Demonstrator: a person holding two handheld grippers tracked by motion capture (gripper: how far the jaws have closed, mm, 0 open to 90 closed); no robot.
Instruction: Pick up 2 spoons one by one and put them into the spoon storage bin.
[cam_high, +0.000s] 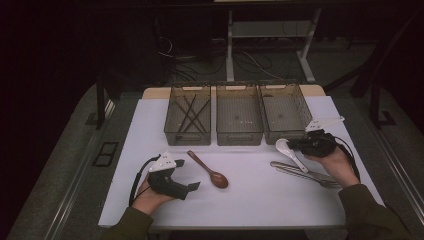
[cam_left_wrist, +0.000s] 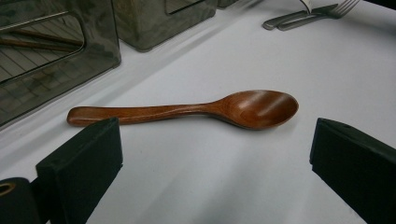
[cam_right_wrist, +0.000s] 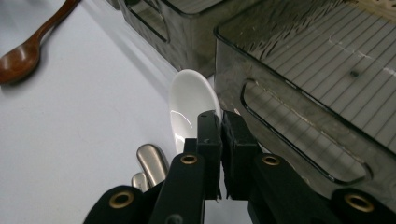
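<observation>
right hand-held gripper: jaws pinching shut on the white spoon, gripping its handle, at the right of the table
white spoon: bowl pointing left, sitting just near the right bin
left hand-held gripper: jaws standing wide, gripping nothing, resting at the near left
wooden spoon: lying flat on the table just beyond the left jaws
metal cutlery: lying near right, under the right hand
left bin: holding dark chopsticks

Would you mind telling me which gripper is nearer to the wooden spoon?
Left. The left gripper sits just beside the wooden spoon, jaws open toward it. The right gripper is across the table, shut on the white spoon.
</observation>
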